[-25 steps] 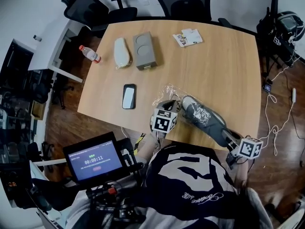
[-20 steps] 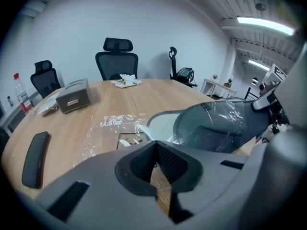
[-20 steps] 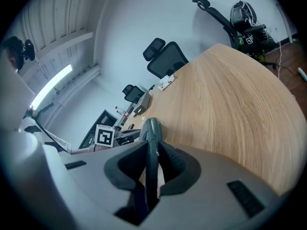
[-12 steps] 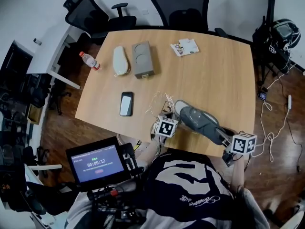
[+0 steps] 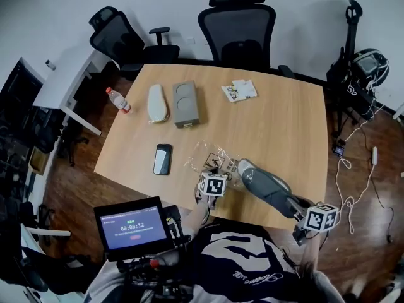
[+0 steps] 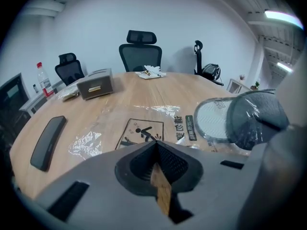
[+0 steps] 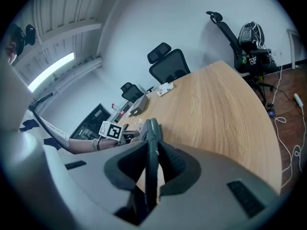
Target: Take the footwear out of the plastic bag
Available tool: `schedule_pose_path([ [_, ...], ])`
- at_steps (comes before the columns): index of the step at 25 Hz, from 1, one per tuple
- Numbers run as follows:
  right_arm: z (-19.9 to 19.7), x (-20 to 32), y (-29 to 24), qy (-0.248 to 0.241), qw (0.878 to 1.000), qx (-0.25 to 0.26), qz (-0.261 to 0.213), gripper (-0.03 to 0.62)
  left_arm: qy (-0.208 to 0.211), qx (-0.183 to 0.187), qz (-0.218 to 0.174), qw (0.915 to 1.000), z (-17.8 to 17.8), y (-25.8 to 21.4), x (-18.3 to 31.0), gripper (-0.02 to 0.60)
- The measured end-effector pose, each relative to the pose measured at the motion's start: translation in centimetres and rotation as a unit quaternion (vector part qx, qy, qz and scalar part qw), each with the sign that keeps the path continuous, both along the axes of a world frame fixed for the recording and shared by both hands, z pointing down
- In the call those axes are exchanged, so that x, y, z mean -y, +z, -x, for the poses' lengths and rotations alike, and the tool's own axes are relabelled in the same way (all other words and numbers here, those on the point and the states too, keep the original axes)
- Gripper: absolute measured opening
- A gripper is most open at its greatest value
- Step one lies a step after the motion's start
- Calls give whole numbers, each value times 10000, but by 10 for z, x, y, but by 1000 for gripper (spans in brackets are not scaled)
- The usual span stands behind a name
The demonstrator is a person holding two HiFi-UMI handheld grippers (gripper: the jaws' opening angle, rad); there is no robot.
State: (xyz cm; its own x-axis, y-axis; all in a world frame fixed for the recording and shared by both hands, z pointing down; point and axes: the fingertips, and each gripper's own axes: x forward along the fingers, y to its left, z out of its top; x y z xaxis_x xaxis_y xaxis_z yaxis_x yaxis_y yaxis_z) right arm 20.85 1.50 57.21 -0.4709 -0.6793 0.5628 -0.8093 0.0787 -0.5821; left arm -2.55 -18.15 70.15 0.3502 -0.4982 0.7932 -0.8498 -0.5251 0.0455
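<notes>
A grey shoe lies near the table's front edge, its toe pointing at a clear plastic bag with a printed warning sign. In the left gripper view the shoe and its pale sole show through shiny plastic at the right. My left gripper rests at the bag's near edge with its jaws closed, the plastic running in under them. My right gripper grips the shoe's heel: a thin grey rim stands pinched between its jaws.
A black phone lies left of the bag. Farther back are a grey box, a white bagged item, a bottle and papers. Office chairs ring the table; cables trail on the floor at the right.
The head view has pulled back and shows more of the room. Both grippers and the shoe keep about the same places beside the phone. The bag lies flatter.
</notes>
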Motion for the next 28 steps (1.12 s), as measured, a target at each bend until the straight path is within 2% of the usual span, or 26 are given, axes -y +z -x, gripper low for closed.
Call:
schedule_pose_path([
  [7, -32, -34, -15, 581, 9983, -33, -107, 62, -555, 34, 16, 9984, 5, -1, 12, 4],
  [15, -54, -45, -64, 1214, 9896, -122, -765, 61, -998, -42, 39, 9950, 6, -1, 13, 3],
  [17, -50, -38, -73, 1243, 9876, 33, -960, 61, -1021, -361, 198, 9939, 0, -4, 9, 3],
  [20, -36, -19, -76, 1195, 9850, 400, -1179, 61, -1167, -1067, 470, 9863, -15, -11, 0, 3],
  [22, -21, -3, -72, 1079, 9849, 603, -1210, 61, -1089, -1387, 569, 9827, -25, -16, -8, 4],
  [25, 4, 22, -65, 826, 9859, 851, -1180, 61, -796, -1603, 521, 9825, -33, -29, -18, 3],
  [28, 28, 47, -58, 605, 9841, 1212, -1153, 61, -701, -1673, 375, 9827, -26, -44, -22, 4],
])
